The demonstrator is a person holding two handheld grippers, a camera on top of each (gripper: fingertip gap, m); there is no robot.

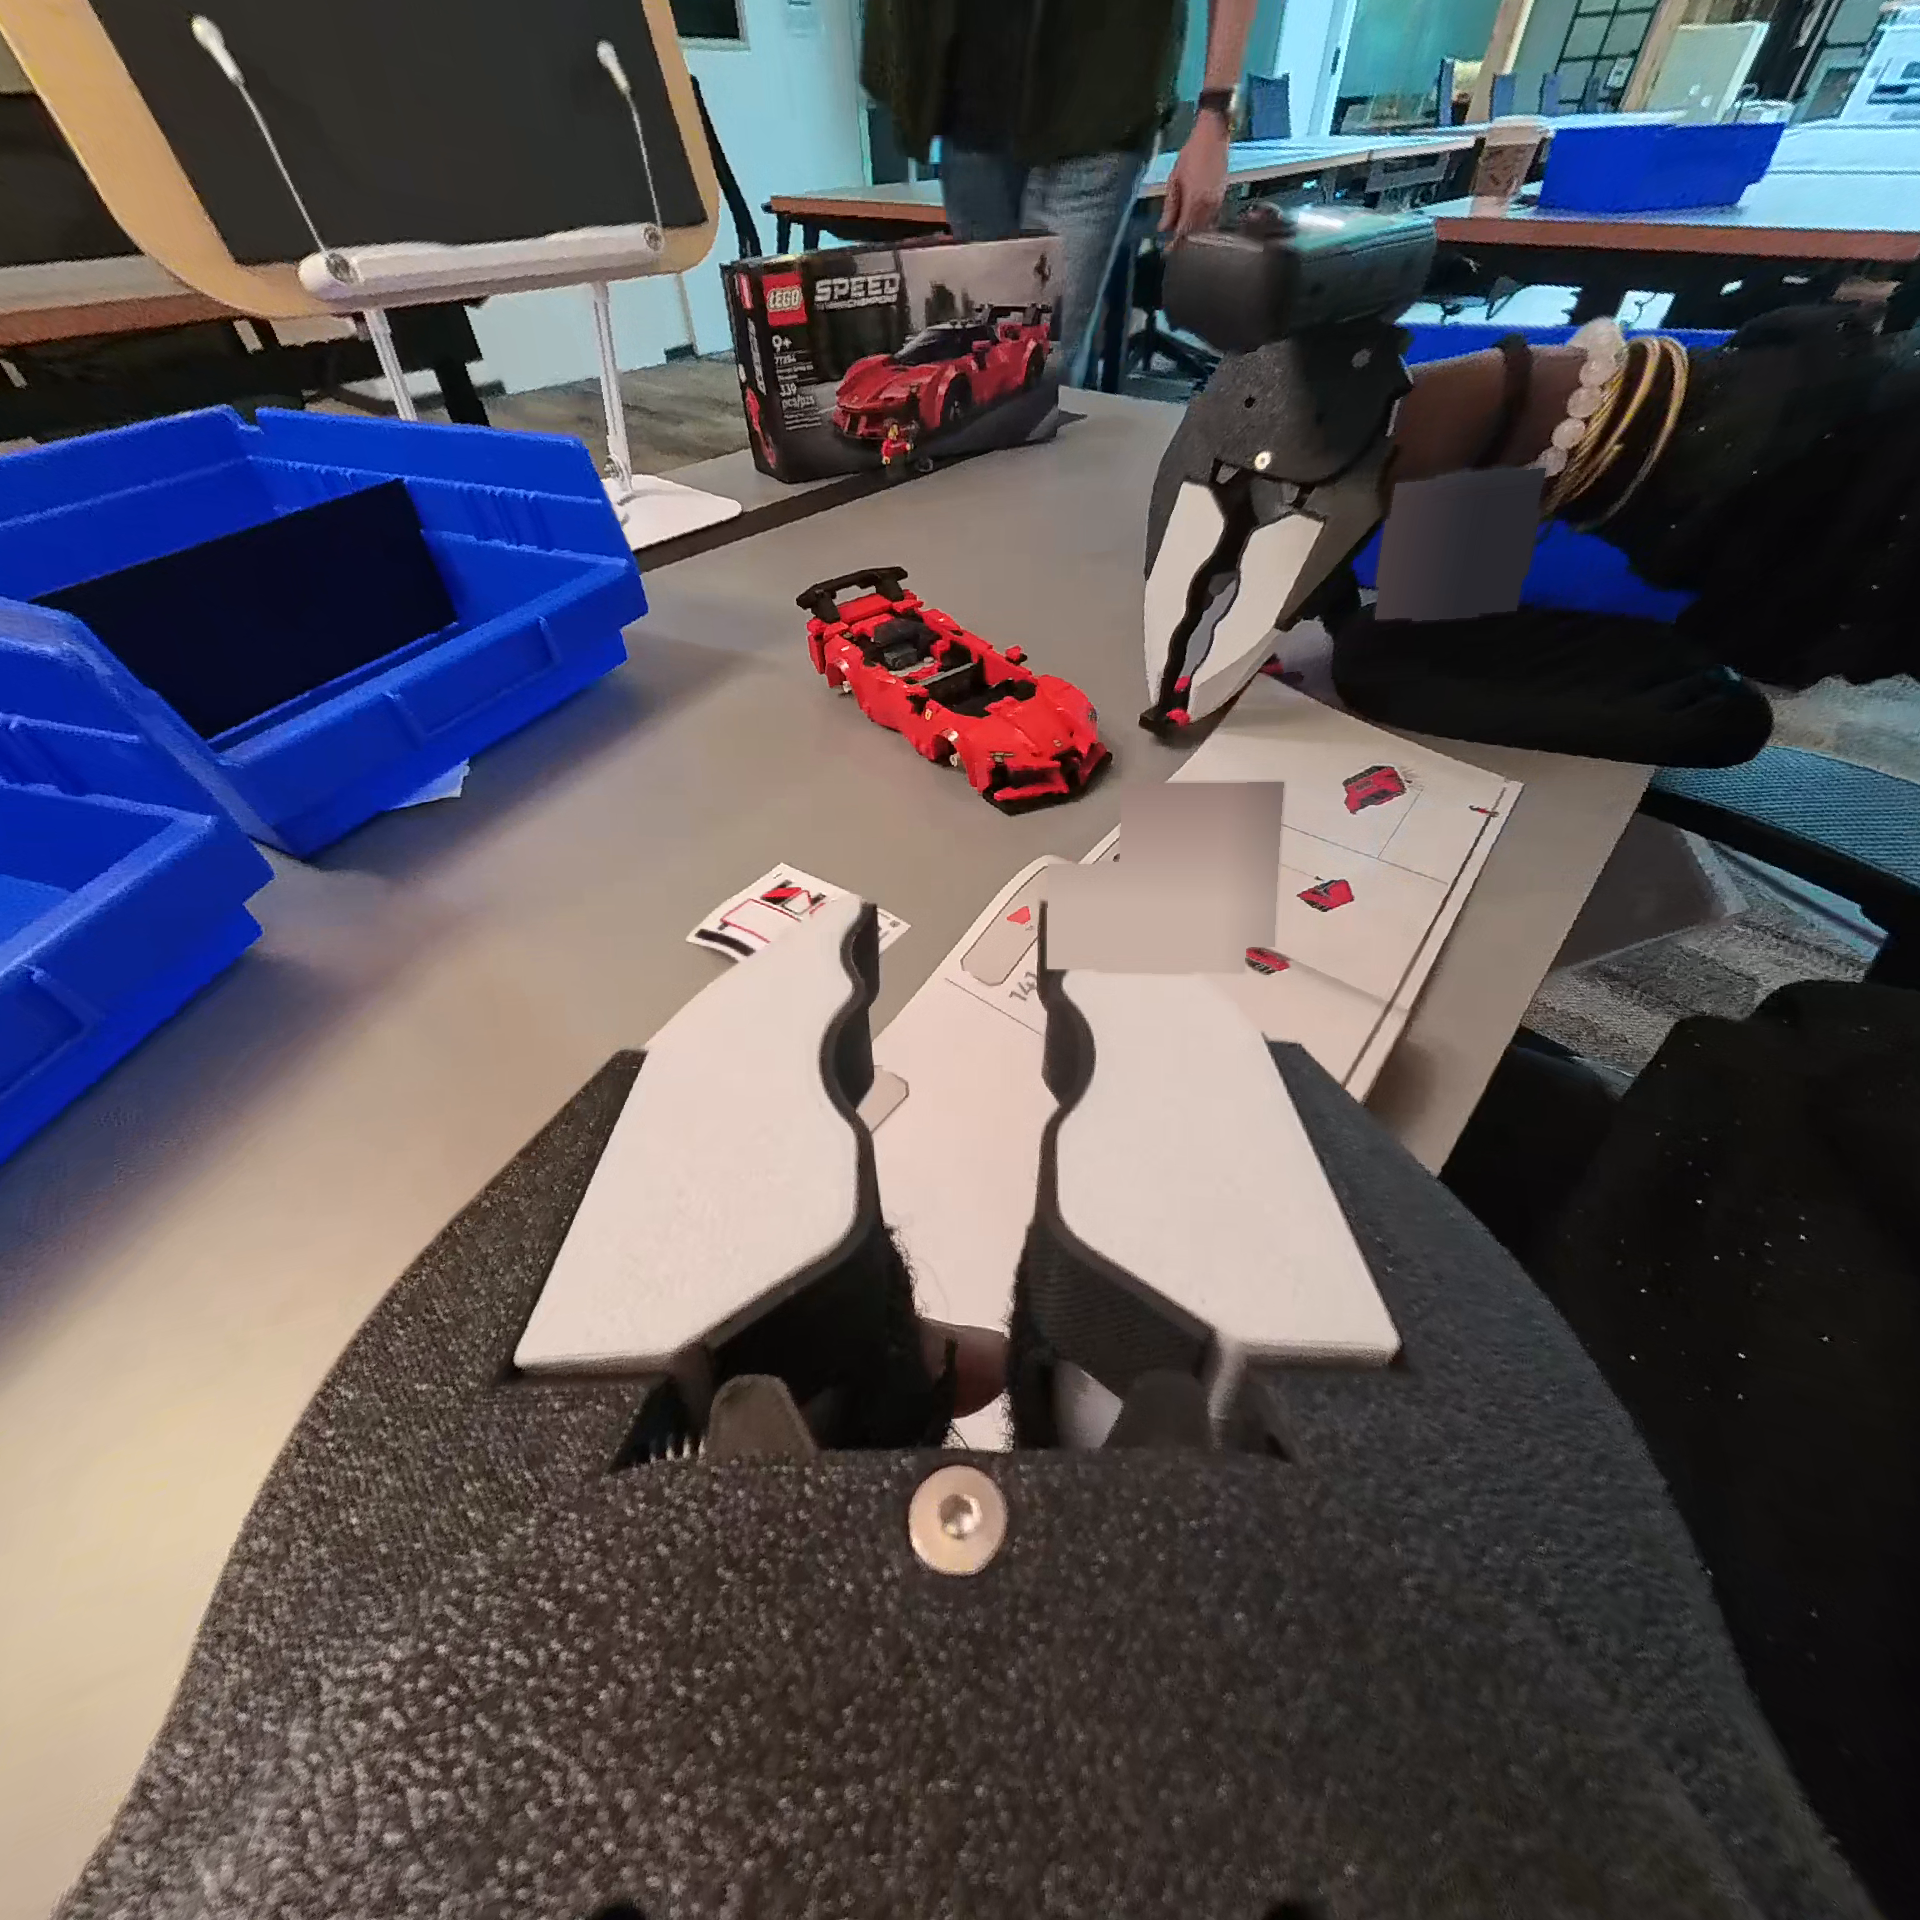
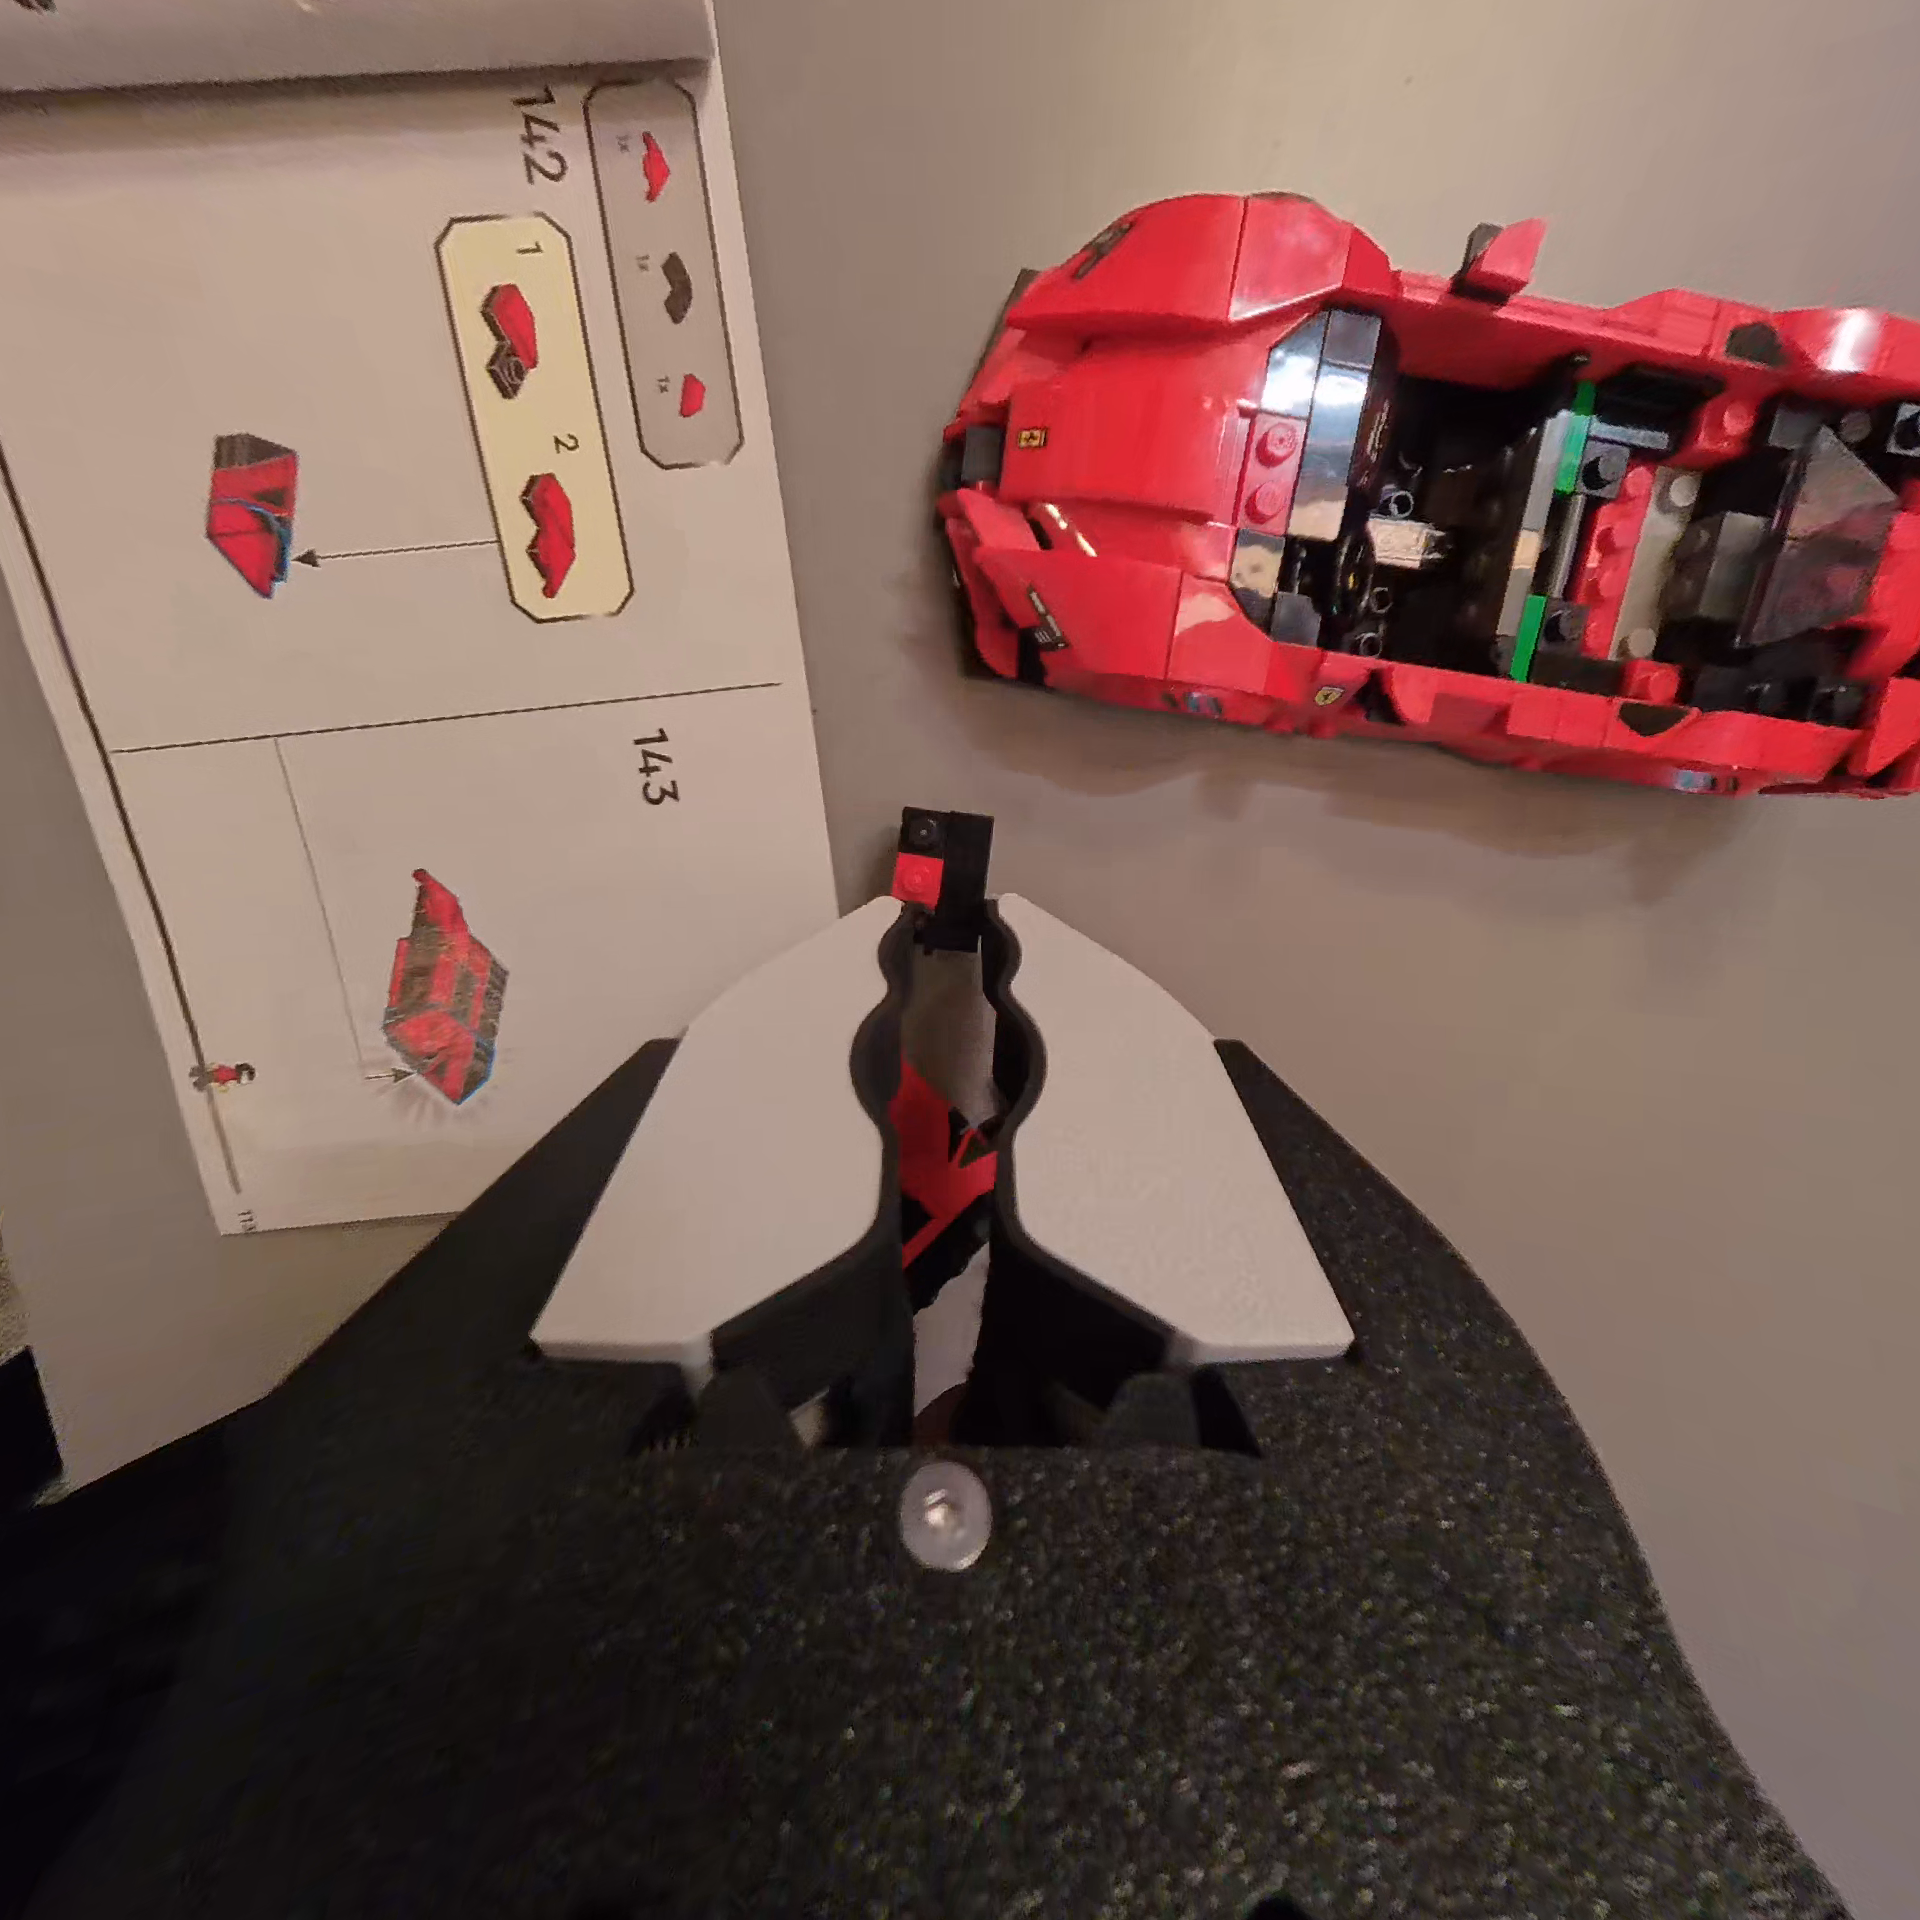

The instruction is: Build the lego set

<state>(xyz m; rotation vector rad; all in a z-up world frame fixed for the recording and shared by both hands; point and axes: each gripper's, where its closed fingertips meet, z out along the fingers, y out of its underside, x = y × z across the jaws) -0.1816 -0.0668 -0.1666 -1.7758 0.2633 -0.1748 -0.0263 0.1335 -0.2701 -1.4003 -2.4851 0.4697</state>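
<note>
The right claw is clenched on a small black-and-red brick piece, its tips down at the grey bench just off the edge of the open instruction booklet. The left claw hangs released above the near part of the booklet, its white fingers spread with nothing between them. The red lego car, roofless with its black interior showing, stands on the bench near the right claw, apart from it. A small sticker sheet lies beside the booklet. Blue bins sit along the left, and the set's box stands upright behind the car. Something red and black shows deeper between the right claw's fingers, perhaps another piece lying underneath.
</note>
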